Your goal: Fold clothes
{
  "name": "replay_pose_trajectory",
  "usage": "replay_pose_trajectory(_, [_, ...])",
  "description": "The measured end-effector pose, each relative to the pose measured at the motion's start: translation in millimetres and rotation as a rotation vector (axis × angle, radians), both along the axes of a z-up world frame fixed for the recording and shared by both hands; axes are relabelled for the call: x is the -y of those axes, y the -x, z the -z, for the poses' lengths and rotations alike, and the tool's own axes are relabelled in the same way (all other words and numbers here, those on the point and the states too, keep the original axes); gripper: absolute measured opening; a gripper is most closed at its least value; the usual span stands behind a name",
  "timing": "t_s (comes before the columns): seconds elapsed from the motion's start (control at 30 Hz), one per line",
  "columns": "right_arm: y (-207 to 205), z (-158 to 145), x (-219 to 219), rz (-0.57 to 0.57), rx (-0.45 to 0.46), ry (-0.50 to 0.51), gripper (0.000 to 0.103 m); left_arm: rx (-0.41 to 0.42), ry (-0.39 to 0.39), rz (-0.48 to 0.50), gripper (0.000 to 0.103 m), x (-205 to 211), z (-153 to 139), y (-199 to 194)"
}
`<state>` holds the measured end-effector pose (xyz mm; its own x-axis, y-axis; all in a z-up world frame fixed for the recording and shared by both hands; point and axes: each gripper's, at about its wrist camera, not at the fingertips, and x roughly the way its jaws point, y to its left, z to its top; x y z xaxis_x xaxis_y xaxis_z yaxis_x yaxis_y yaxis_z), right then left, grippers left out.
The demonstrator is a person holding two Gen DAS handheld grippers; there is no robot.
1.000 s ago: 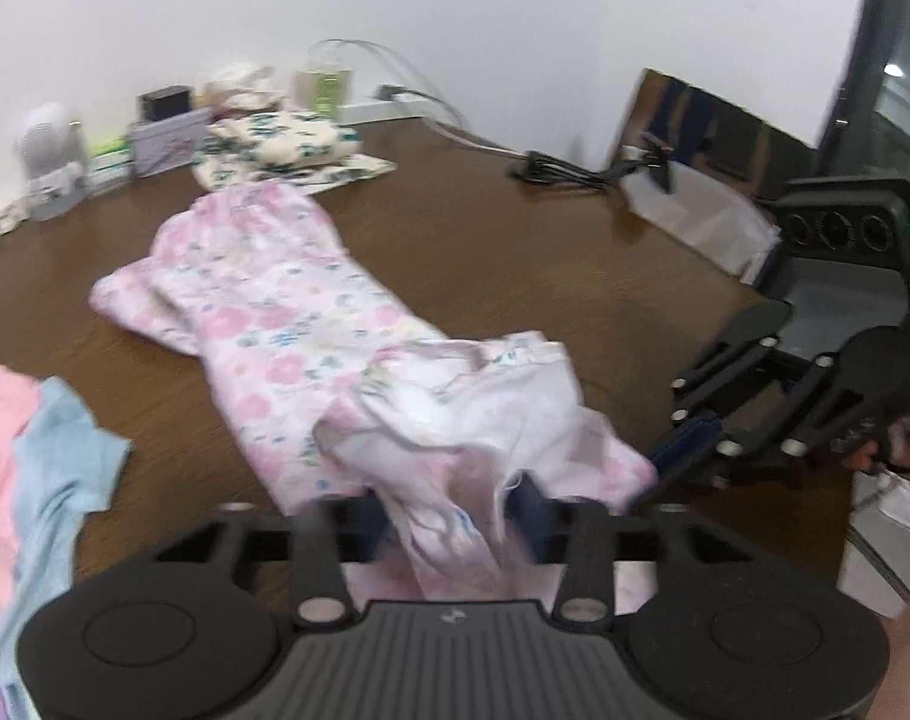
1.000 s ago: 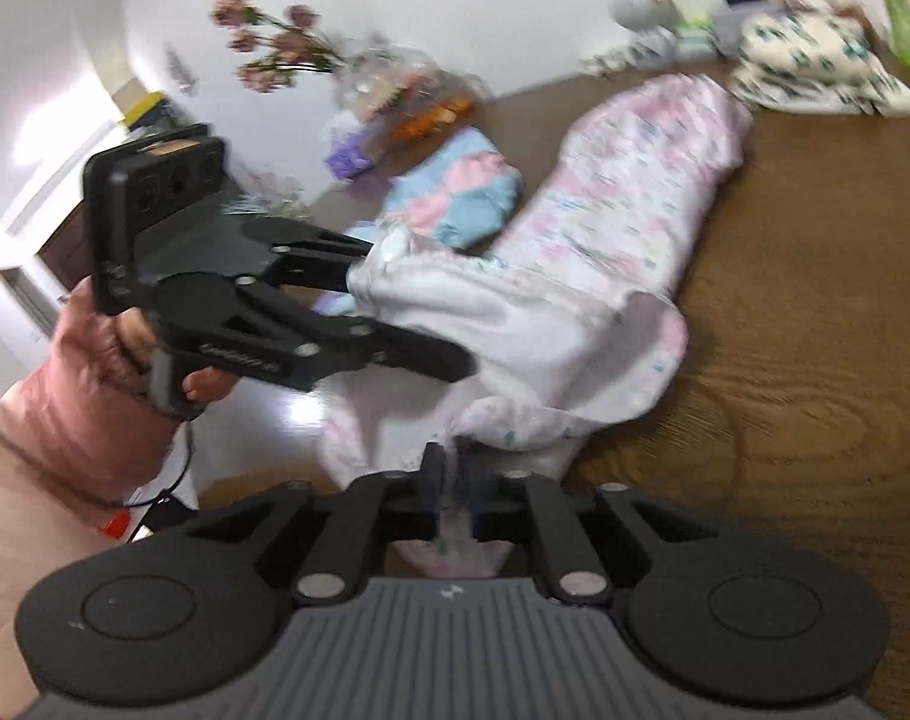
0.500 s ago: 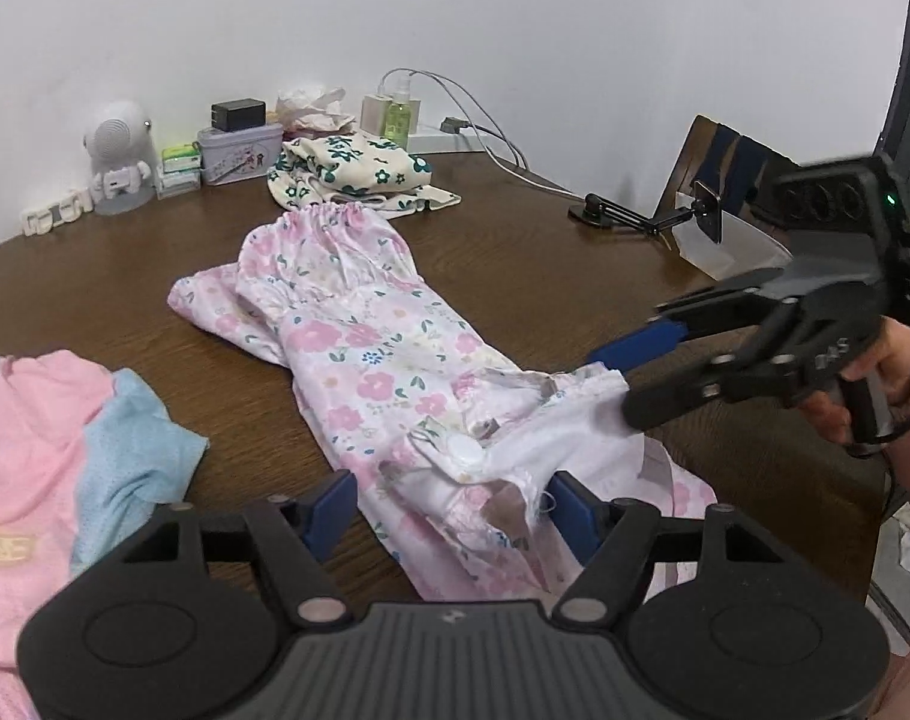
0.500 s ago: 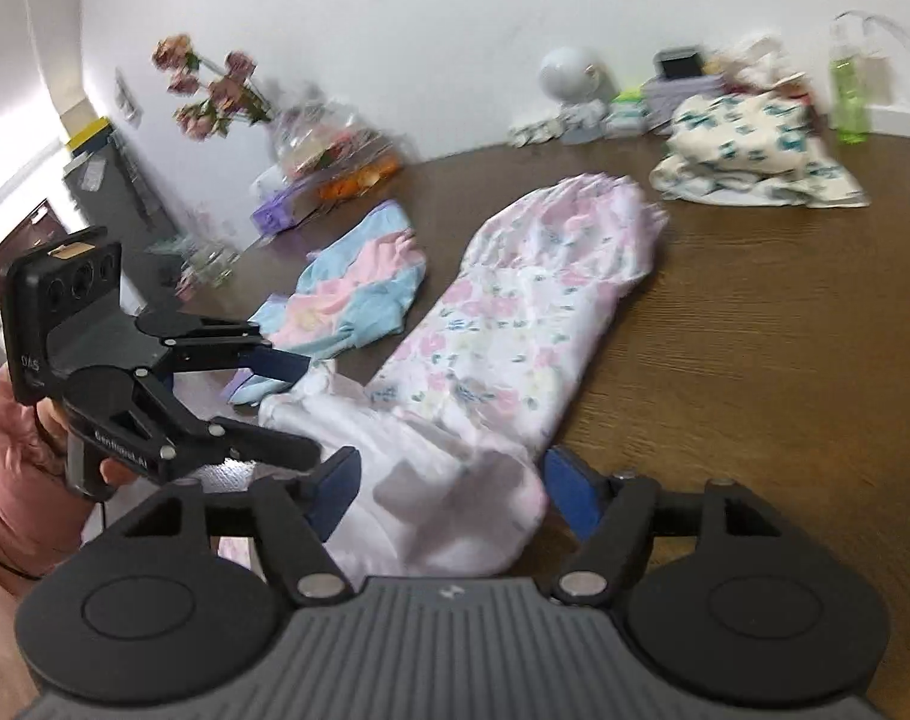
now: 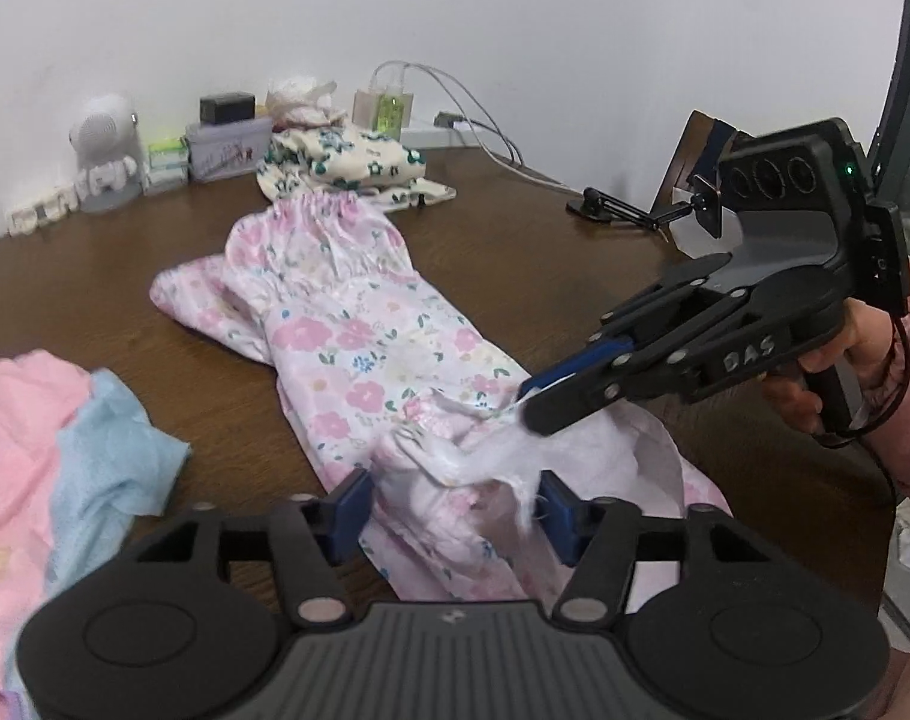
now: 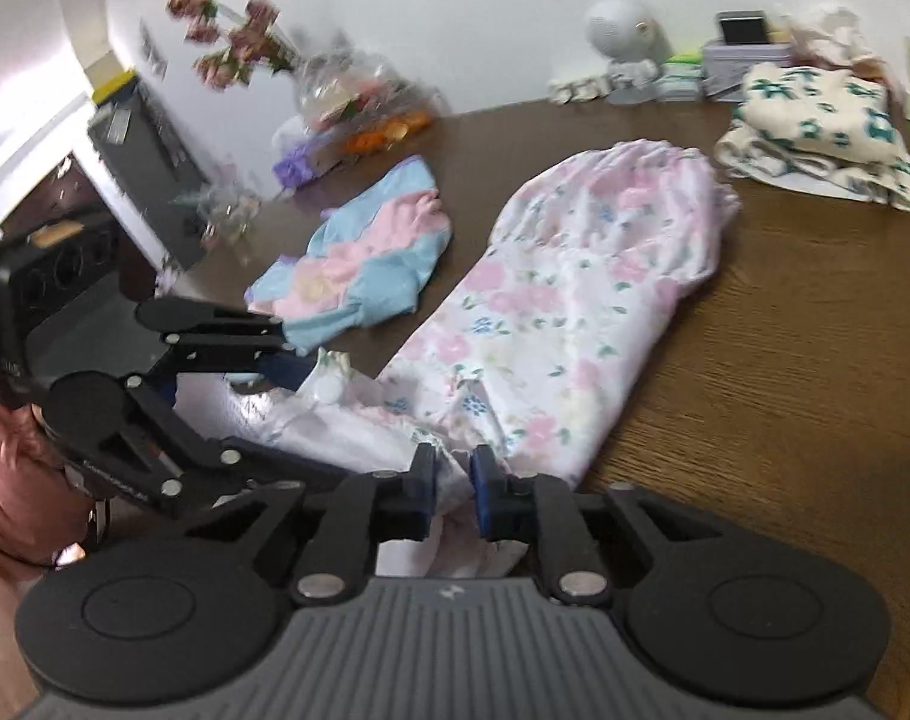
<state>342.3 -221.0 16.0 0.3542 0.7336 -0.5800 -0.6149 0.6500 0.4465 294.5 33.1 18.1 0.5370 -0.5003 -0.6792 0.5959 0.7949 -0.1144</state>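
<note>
Floral garment [image 5: 359, 324] stretches ahead of both grippers, thin and floppy. Right gripper [image 5: 523, 399] is closing on its bunched hem; left gripper [image 5: 455, 510] is opening, straddling cloth. Best hold: hem edges.

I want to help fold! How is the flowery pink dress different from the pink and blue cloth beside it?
The dress has a small flower print; the cloth is plain pink and blue patches. The dress is stretched out long across the table; the cloth lies bunched up. The dress's near end is between the hand-held grippers; nothing touches the cloth. Both lie on the table, not yet folded.
</note>
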Motion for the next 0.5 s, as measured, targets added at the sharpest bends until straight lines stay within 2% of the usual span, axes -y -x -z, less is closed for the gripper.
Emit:
replay_pose_trajectory(0.07, [14,-12,7,0.029,0.048,-0.002,0.038,0.063,-0.018,-0.019,0.072,-6,-13,12])
replay_pose_trajectory(0.17, [46,-36,8,0.046,0.171,0.053,0.040,0.178,-0.075,-0.052,0.073,-7,-32,39])
replay_pose_trajectory(0.23, [69,-45,2,0.033,0.236,0.100,0.040,0.260,-0.131,-0.058,0.057,-1,-40,61])
replay_pose_trajectory(0.27, [81,-48,-4,0.021,0.266,0.129,0.038,0.281,-0.159,-0.040,0.031,4,-41,69])
replay_pose_trajectory(0.3, [92,-47,-11,0.007,0.291,0.160,0.031,0.287,-0.177,-0.012,0.010,10,-40,75])
replay_pose_trajectory(0.37, [107,-41,-26,-0.023,0.327,0.220,0.020,0.274,-0.208,0.039,0.006,22,-30,82])
replay_pose_trajectory(0.5, [117,-18,-45,-0.060,0.334,0.313,0.020,0.255,-0.296,0.061,0.006,43,1,81])
